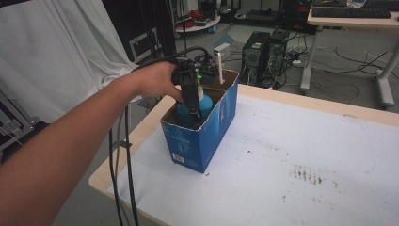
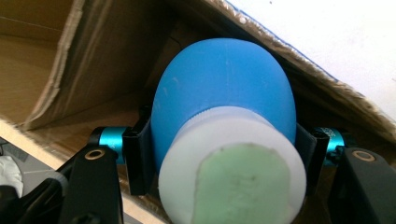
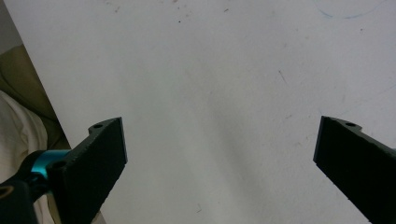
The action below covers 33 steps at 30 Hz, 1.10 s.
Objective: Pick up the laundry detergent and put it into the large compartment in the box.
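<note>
Left gripper [image 2: 219, 144] clamps blue bottle [image 2: 224, 88] at its sides, inside the cardboard box [image 1: 221, 122]. Right gripper [image 3: 219, 154] stands wide, empty, over the table [image 3: 210, 70].

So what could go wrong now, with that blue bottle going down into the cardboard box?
The left gripper grips the blue bottle only at its round sides, so it might slip or tilt when let go. The blue box has ragged torn walls close around the bottle; a jaw could catch on them coming out. The box also stands near the table corner, so a nudge might push it off.
</note>
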Available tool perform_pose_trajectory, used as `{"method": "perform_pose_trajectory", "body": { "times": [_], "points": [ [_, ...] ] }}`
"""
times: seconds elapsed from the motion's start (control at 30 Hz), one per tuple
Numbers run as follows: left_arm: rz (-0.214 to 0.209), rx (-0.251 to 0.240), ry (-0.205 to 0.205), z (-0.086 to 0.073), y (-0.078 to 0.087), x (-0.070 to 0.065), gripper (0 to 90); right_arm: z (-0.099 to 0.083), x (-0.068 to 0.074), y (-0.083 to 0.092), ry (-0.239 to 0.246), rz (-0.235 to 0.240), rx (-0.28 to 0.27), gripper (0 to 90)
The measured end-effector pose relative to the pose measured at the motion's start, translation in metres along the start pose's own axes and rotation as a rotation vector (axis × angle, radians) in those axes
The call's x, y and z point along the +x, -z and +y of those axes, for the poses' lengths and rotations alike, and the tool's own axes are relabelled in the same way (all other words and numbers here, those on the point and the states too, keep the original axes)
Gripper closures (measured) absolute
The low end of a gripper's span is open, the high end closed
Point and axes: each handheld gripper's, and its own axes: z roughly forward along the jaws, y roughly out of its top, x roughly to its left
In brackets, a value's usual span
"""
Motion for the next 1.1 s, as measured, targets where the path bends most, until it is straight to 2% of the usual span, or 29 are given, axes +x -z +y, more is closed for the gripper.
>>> {"method": "perform_pose_trajectory", "body": {
  "times": [0.17, 0.43, 0.53, 0.67, 0.93, 1.1],
  "points": [
    [-0.007, 0.018, -0.005, 0.000, -0.008, 0.001, 38.0, -0.001, 0.000, 0.000, -0.003, 0.001, 0.001, 1.7],
    [-0.014, 0.019, 0.007, 0.002, -0.009, 0.002, 37.7, -0.002, -0.001, 0.000, -0.001, 0.000, -0.003, 1.7],
    [-0.014, 0.036, -0.005, 0.003, -0.009, 0.002, 37.6, -0.001, 0.000, 0.000, -0.004, 0.001, -0.001, 1.7],
    [-0.006, 0.022, 0.014, 0.002, -0.005, 0.006, 29.9, -0.002, 0.000, -0.001, 0.002, 0.002, 0.000, 1.7],
    [0.010, -0.025, 0.021, 0.000, 0.005, 0.007, 25.4, -0.005, 0.000, 0.001, -0.002, -0.001, -0.004, 1.7],
    [0.024, -0.061, 0.036, -0.003, 0.020, 0.009, 24.7, -0.004, 0.002, 0.001, 0.002, 0.001, -0.007, 1.7]
  ]
}}
